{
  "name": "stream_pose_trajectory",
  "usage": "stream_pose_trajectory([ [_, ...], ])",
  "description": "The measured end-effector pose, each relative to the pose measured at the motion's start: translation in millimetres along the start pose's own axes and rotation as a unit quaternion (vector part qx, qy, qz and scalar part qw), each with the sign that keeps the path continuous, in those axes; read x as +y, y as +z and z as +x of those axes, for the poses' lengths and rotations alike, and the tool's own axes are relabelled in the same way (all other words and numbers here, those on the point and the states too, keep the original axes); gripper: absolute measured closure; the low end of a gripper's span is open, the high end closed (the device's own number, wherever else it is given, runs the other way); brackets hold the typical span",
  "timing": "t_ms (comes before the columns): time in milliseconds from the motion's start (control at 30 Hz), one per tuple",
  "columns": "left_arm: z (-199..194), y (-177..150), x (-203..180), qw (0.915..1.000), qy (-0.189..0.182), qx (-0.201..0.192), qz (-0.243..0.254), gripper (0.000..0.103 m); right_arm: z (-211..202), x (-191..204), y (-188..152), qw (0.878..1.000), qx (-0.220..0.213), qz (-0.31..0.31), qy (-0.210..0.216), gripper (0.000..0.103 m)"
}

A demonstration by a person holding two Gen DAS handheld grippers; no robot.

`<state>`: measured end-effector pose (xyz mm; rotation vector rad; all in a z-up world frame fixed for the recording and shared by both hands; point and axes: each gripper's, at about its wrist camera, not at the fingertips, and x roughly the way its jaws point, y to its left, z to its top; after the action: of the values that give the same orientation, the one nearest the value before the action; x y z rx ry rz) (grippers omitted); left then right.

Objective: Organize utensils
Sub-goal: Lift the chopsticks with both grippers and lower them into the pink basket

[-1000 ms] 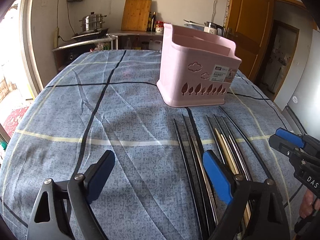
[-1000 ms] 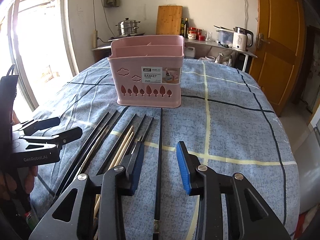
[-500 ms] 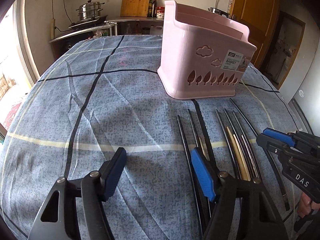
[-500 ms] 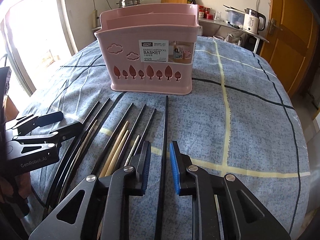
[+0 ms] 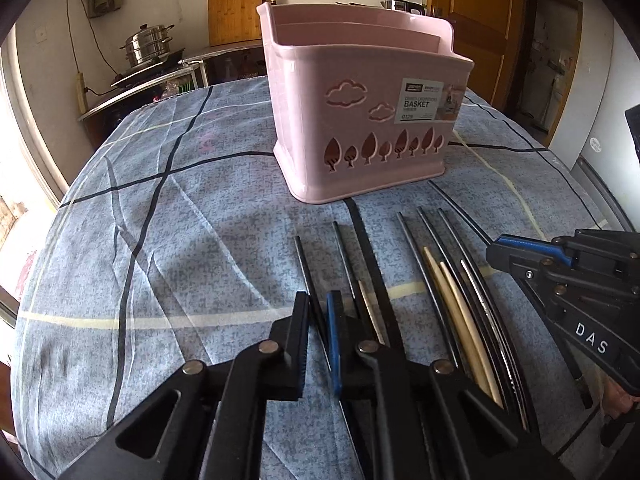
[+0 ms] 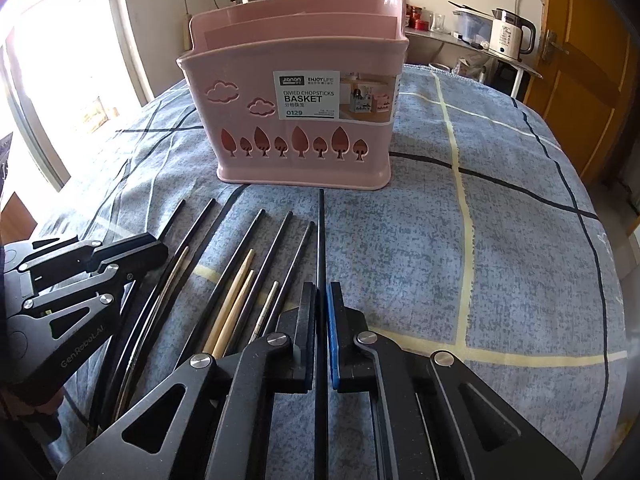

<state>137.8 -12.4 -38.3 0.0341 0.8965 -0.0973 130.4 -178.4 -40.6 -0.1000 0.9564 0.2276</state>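
A pink divided chopstick basket point(image 5: 360, 112) point(image 6: 296, 92) stands upright on the blue checked tablecloth. Several black, wooden and metal chopsticks point(image 5: 452, 292) point(image 6: 240, 280) lie in a row in front of it. My left gripper point(image 5: 318, 308) is low over the cloth, its jaws closed around the leftmost black chopstick point(image 5: 302, 264). My right gripper point(image 6: 320, 304) has its jaws closed around the rightmost black chopstick point(image 6: 321, 236). Each gripper shows in the other's view: the right one point(image 5: 560, 272), the left one point(image 6: 80, 264).
The tablecloth point(image 5: 160, 240) covers the whole table; its edges curve away left and right. Behind stand a counter with a steel pot point(image 5: 148, 44), a cutting board point(image 5: 234, 10), a kettle point(image 6: 512, 36) and wooden doors point(image 6: 592, 60).
Both grippers moved forward and down toward the chopsticks. The left jaws narrowed from wide open onto the leftmost black chopstick; the right jaws narrowed onto the rightmost one.
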Motion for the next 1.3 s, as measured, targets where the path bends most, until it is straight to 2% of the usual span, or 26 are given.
stream_pose_trajectory([
  [267, -38, -4, 5, 0.9987, -0.044, -0.023, -0.015, 0.096, -47, 3, 4, 0.999, -0.049, 0.002, 0.012, 0.098],
  [433, -73, 5, 12, 0.9956, -0.070, -0.060, -0.017, 0.096, -78, 4, 9, 0.996, -0.086, 0.006, 0.017, 0.098],
  [633, -108, 18, 18, 0.9912, -0.084, -0.101, -0.012, 0.098, -107, 8, 16, 0.993, -0.120, 0.002, 0.020, 0.098],
  [967, -142, 57, 29, 0.9829, -0.106, -0.151, -0.011, 0.098, -130, 7, 47, 0.987, -0.160, -0.006, 0.027, 0.098],
  [1300, -172, 131, 36, 0.9709, -0.112, -0.212, -0.002, 0.098, -154, 15, 109, 0.976, -0.214, -0.030, 0.027, 0.098],
])
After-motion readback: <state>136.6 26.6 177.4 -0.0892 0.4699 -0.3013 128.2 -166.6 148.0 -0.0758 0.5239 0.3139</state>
